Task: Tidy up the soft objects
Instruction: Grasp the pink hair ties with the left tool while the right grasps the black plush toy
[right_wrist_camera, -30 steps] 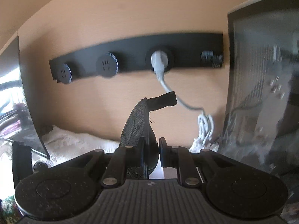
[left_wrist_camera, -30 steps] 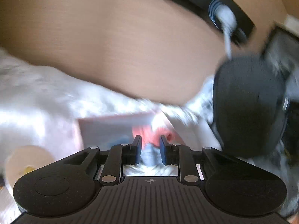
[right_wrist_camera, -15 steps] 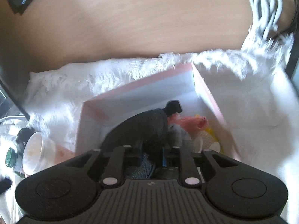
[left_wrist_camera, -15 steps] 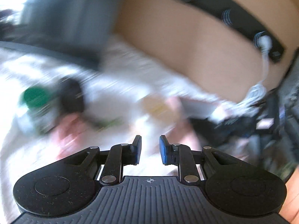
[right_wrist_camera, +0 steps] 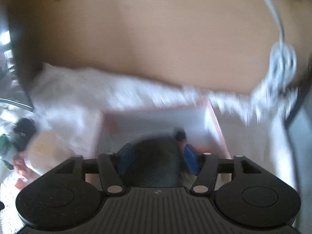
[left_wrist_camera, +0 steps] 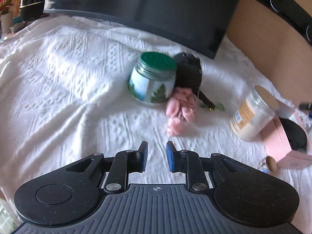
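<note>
In the right wrist view my right gripper hangs over the open pink box. Its jaws are opening, and a black fabric piece lies between the blue pads without being pressed. The left wrist view shows my left gripper low over the white cloth, its pads a narrow gap apart with nothing between them. Ahead of it lie a pink soft bundle and a black soft item. The pink box stands at the right edge with something dark inside.
A green-lidded glass jar leans against the black item. A clear jar of pale powder stands beside the box. A dark monitor stands at the back of the cloth. A white cable hangs on the wooden wall.
My right gripper came down with the black piece into the pink box and its jaws spread. My left gripper swung left from the box toward the jars and the pink bundle.
</note>
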A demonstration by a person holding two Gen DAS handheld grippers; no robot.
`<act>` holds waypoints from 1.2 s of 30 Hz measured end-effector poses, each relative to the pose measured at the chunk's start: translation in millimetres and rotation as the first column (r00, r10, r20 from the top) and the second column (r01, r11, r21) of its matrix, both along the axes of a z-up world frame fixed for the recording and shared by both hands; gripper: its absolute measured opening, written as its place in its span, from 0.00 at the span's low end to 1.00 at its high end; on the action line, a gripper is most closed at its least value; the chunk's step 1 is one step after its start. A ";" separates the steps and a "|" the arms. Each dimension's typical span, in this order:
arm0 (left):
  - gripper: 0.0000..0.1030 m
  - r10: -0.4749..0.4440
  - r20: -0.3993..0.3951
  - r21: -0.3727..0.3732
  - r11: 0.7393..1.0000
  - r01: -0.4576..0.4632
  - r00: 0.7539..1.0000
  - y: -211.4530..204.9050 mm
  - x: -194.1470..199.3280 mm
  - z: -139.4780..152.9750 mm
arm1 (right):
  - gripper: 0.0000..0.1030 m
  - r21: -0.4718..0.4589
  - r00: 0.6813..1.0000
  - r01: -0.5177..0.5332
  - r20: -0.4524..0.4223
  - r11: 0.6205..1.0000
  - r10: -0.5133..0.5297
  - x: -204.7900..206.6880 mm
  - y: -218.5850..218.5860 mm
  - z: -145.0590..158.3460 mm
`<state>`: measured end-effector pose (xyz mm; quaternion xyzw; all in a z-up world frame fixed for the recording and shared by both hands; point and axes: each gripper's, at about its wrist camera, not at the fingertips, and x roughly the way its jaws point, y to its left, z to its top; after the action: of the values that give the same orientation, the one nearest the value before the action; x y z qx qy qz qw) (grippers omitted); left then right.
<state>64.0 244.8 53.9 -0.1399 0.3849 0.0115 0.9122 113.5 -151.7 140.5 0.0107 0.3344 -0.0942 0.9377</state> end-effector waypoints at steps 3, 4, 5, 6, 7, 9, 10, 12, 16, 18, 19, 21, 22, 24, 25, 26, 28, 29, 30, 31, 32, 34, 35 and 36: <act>0.22 -0.026 0.025 -0.019 0.999 0.026 0.999 10.2 4.7 -1.4 | 0.71 -0.001 0.989 -0.142 0.026 0.990 0.142 5.0 52.4 25.0; 0.22 -0.036 0.034 -0.025 0.999 0.037 0.999 12.2 3.6 -0.6 | 0.72 0.008 0.981 -0.194 0.018 0.981 0.194 6.7 69.2 29.0; 0.22 -0.045 0.042 -0.030 0.998 0.046 0.998 14.4 4.7 -2.2 | 0.72 0.020 0.967 -0.255 0.001 0.967 0.255 12.0 89.8 29.6; 0.22 -0.050 0.049 -0.036 0.998 0.052 0.998 16.9 4.0 -1.4 | 0.72 0.034 0.947 -0.319 -0.024 0.947 0.320 18.4 110.8 27.0; 0.22 -0.053 0.057 -0.045 0.997 0.055 0.997 21.6 3.1 -2.6 | 0.72 0.048 0.925 -0.374 -0.051 0.926 0.376 25.4 130.6 21.1; 0.22 -0.042 0.064 -0.063 0.997 0.046 0.997 30.6 1.1 -4.9 | 0.72 0.071 0.873 -0.468 -0.121 0.881 0.473 38.6 172.0 -1.1; 0.22 -0.033 0.067 -0.074 0.997 0.038 0.997 38.2 -1.9 -5.9 | 0.72 0.065 0.849 -0.503 -0.150 0.862 0.507 41.8 190.0 -14.9; 0.22 -0.014 0.063 -0.083 0.996 0.020 0.998 51.9 -7.8 -7.2 | 0.72 0.026 0.819 -0.542 -0.208 0.840 0.535 53.0 220.9 -49.3; 0.22 -0.004 0.045 -0.095 0.995 0.008 0.999 75.5 -19.3 -10.9 | 0.71 0.000 0.810 -0.541 -0.271 0.841 0.521 70.2 249.0 -102.5; 0.22 -0.011 0.047 -0.103 0.995 0.016 0.999 81.7 -22.8 -11.5 | 0.51 -0.001 0.822 -0.516 -0.282 0.857 0.495 80.7 252.7 -118.4; 0.22 -0.014 0.049 -0.107 0.994 0.019 0.999 83.5 -24.2 -11.6 | 0.24 0.007 0.821 -0.510 -0.294 0.860 0.489 82.1 253.9 -123.9; 0.22 -0.012 0.051 -0.121 0.993 0.018 0.999 86.6 -23.9 -12.1 | 0.17 0.027 0.824 -0.501 -0.290 0.865 0.486 81.8 254.5 -123.6; 0.22 -0.010 0.053 -0.129 0.991 0.017 0.999 87.6 -22.6 -12.2 | 0.12 0.040 0.819 -0.509 -0.286 0.860 0.498 76.1 253.6 -118.3; 0.22 -0.011 0.060 -0.142 0.990 0.019 0.998 89.0 -20.0 -12.6 | 0.12 0.078 0.794 -0.539 -0.286 0.839 0.537 59.8 252.4 -109.7; 0.22 -0.015 0.063 -0.148 0.989 0.024 0.998 88.6 -17.8 -12.6 | 0.12 0.099 0.777 -0.556 -0.290 0.826 0.558 50.9 251.4 -104.5; 0.22 -0.019 0.066 -0.153 0.988 0.029 0.998 88.2 -15.7 -12.9 | 0.12 0.121 0.756 -0.576 -0.296 0.809 0.583 41.6 250.5 -99.5; 0.22 -0.026 0.069 -0.163 0.986 0.037 0.997 86.7 -10.9 -13.6 | 0.13 0.168 0.701 -0.619 -0.320 0.767 0.637 27.9 251.5 -91.4; 0.22 -0.029 0.069 -0.166 0.985 0.040 0.997 85.9 -9.0 -14.1 | 0.16 0.179 0.681 -0.635 -0.331 0.752 0.654 24.3 251.5 -87.9; 0.22 -0.032 0.067 -0.170 0.984 0.043 0.997 85.1 -7.3 -14.5 | 0.26 0.165 0.679 -0.642 -0.333 0.749 0.655 21.5 250.8 -82.3; 0.22 -0.036 0.067 -0.174 0.984 0.047 0.997 84.7 -5.7 -15.1 | 0.41 0.137 0.688 -0.645 -0.324 0.752 0.649 20.0 249.6 -75.5; 0.22 -0.038 0.066 -0.176 0.983 0.050 0.997 84.2 -4.5 -15.7 | 0.48 0.105 0.706 -0.642 -0.304 0.760 0.639 21.3 247.1 -66.9; 0.22 -0.042 0.059 -0.179 0.982 0.052 0.997 84.0 -2.1 -17.2 | 0.62 0.053 0.747 -0.624 -0.253 0.780 0.615 30.4 240.7 -50.5; 0.22 -0.046 0.055 -0.181 0.982 0.055 0.997 83.8 -0.8 -17.9 | 0.63 0.022 0.770 -0.606 -0.233 0.795 0.594 40.0 238.6 -43.9; 0.22 -0.054 0.053 -0.184 0.981 0.063 0.997 82.9 -0.3 -18.3 | 0.64 0.005 0.791 -0.584 -0.219 0.812 0.571 49.8 235.9 -38.5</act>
<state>63.7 327.7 35.7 -0.2130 0.3665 -0.0545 0.9041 163.3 84.2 102.0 -0.1313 0.4155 0.1856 0.8807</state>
